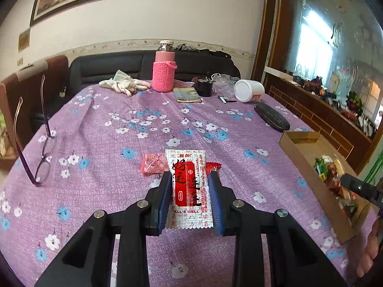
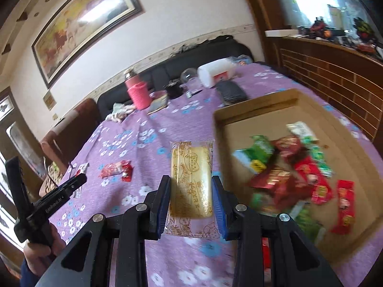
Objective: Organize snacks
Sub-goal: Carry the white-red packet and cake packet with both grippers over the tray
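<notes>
The left gripper (image 1: pixel 190 199) pinches a white-and-red snack packet (image 1: pixel 189 189), its long axis pointing straight ahead between the pads, above the purple flowered counter (image 1: pixel 119 124). The right gripper (image 2: pixel 191 201) clamps a yellow biscuit packet (image 2: pixel 191 181), likewise lengthwise, just beside the cardboard box (image 2: pixel 354 129) of mixed snacks. A pink packet (image 1: pixel 154 163) lies beyond.

Glossy plastic wrapper (image 1: pixel 189 186); matt cardboard box (image 2: pixel 354 124); desk covered by textured floral cloth (image 1: pixel 134 124); fingers (image 1: pixel 216 198) padded in ribbed blue rubber.
</notes>
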Motion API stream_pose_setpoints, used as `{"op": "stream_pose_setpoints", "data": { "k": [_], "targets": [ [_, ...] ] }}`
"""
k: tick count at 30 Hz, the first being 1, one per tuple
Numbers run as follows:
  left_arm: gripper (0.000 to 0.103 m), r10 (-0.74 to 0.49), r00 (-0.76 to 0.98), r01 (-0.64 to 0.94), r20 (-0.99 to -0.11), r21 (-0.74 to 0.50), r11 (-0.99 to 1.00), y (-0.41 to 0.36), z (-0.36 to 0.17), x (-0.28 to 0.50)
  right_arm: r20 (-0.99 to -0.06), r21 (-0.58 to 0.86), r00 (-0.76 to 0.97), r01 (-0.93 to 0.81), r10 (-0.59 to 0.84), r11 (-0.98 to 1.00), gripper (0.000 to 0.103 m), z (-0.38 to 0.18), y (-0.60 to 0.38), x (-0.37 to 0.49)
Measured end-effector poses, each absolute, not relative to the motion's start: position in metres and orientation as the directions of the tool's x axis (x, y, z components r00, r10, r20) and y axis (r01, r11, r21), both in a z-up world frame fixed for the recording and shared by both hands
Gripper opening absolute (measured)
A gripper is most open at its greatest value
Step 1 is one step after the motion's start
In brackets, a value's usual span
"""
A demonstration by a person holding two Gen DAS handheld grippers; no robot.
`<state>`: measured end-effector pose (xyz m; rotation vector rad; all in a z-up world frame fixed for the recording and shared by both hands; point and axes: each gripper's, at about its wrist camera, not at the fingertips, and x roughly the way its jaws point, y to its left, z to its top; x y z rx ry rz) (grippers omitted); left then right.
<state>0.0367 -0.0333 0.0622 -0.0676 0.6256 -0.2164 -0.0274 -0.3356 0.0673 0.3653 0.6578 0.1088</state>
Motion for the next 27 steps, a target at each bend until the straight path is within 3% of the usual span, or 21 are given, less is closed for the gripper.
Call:
{"op": "stream_pose_setpoints", "data": {
  "k": [12,27],
  "targets": [
    [0.030,-0.301,0.768,0.283,-0.566,-0.122,0.951,-0.085,0.079,0.015,-0.550,0.451,0.827,0.175,0.117,0.875,0.036,0.062,-0.431,-0.063],
    [0.030,-0.551,0.570,0.578,-0.610,-0.180,0.796,-0.262,0.074,-0.010,-0.552,0.495,0.833,0.286,0.043,0.820,0.036,0.040,-0.477,-0.067]
  ]
}}
